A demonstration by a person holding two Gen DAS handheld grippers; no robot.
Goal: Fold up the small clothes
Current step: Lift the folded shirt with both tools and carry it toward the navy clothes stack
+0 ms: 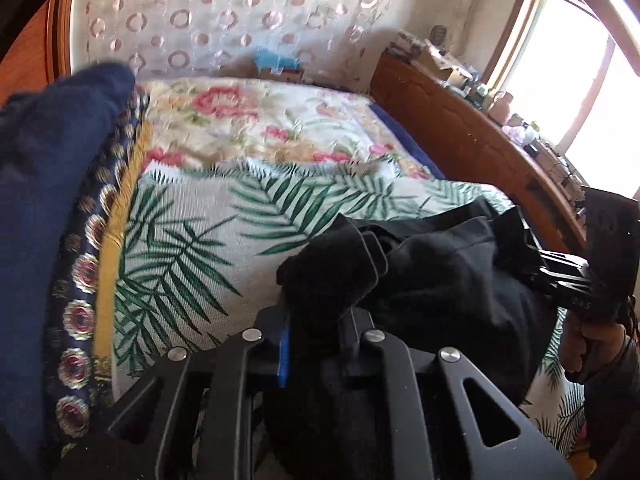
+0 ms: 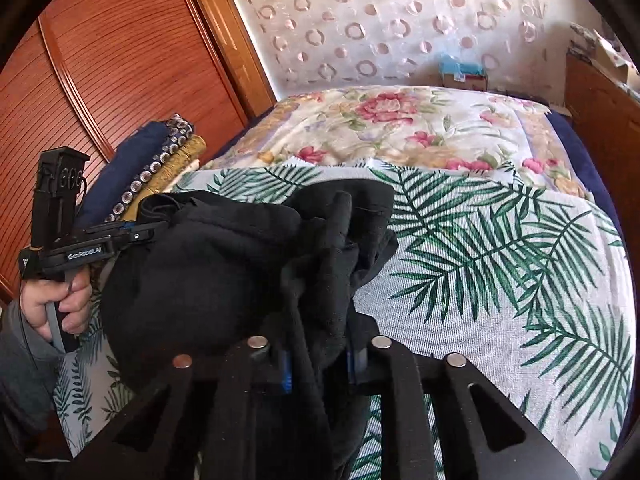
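In the left wrist view, the left hand-held gripper (image 1: pixel 316 320) clamps a bunch of the black garment (image 1: pixel 440 276), which lies on the palm-leaf sheet (image 1: pixel 192 224) at near right. In the right wrist view, the right hand-held gripper (image 2: pixel 320 354) pinches the same garment's edge at near left.

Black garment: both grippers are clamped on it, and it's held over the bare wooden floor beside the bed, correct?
Not quite. Both the left gripper and right gripper are clamped on the black garment, but it is held over the palm-leaf print cloth spread on the bed, not a bare floor. The right wrist view shows this clearly.
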